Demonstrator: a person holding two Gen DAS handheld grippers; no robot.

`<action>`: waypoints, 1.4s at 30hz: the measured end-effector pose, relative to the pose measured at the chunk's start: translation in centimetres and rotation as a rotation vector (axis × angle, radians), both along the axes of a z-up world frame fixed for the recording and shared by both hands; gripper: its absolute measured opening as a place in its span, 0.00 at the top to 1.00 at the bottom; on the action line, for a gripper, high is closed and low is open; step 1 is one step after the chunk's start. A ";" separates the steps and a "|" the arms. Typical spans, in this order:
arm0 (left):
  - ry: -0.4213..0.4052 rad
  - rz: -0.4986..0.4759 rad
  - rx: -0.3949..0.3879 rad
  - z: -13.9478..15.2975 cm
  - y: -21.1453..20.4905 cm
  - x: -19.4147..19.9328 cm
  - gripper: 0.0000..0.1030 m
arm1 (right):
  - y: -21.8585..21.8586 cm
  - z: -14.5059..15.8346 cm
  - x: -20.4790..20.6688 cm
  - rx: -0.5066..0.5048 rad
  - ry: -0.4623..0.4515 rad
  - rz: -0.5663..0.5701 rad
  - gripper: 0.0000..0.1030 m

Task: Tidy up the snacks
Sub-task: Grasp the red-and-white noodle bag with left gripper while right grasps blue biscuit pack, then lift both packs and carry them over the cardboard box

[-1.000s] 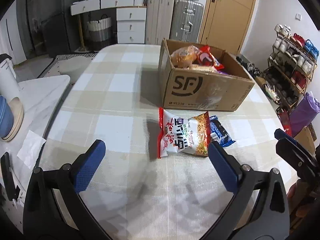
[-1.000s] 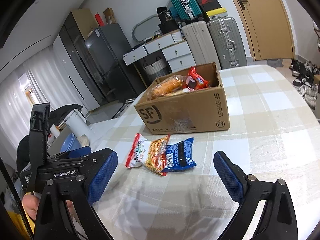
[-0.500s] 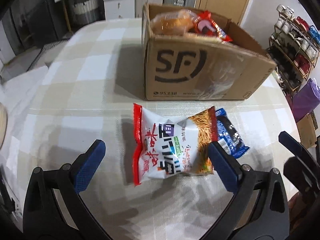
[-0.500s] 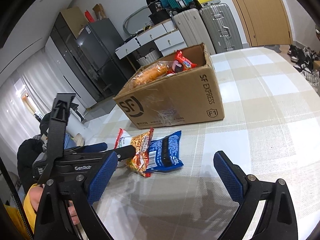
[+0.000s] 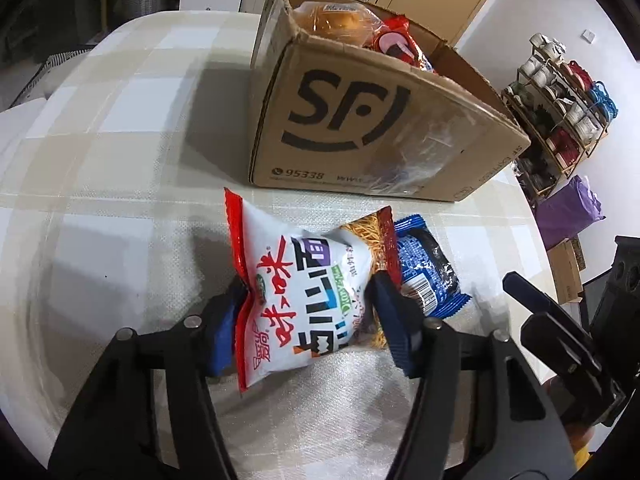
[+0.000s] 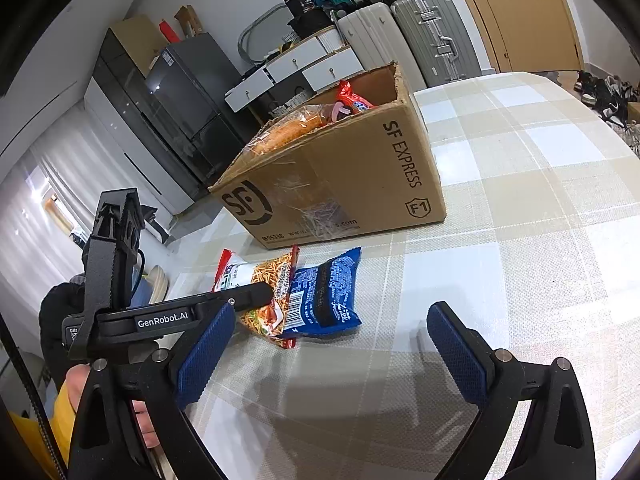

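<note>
left gripper (image 5: 308, 312) clamped on noodle packet (image 5: 304, 296) | right gripper (image 6: 332, 356) wide | blue packet (image 6: 324, 296) at noodle packet's 3 o'clock | box (image 5: 360, 120) at 12: snack bags (image 5: 340, 20) inside

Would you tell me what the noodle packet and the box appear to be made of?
Noodle packet: seemingly thin glossy plastic film; it crinkles and dents where the left gripper pinches it. Box: matte brown corrugated cardboard, with torn fibrous edges and shiny clear tape on its front.
</note>
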State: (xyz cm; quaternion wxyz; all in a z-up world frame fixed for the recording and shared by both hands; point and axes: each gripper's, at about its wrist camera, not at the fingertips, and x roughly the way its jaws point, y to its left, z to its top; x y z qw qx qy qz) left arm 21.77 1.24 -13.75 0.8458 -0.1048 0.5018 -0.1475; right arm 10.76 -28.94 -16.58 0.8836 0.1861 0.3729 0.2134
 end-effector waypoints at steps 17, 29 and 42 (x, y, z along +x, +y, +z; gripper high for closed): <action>-0.059 -0.019 -0.044 1.5 1.1 -1.8 0.56 | 0.6 0.2 -0.2 -0.054 0.016 -0.010 0.05; -0.097 0.041 -0.088 3.2 5.7 -4.8 0.56 | 4.5 0.4 3.8 -0.235 0.025 0.085 0.08; -0.159 0.100 -0.025 5.0 8.9 -8.2 0.56 | 10.2 -1.3 5.5 -0.498 0.061 0.183 0.56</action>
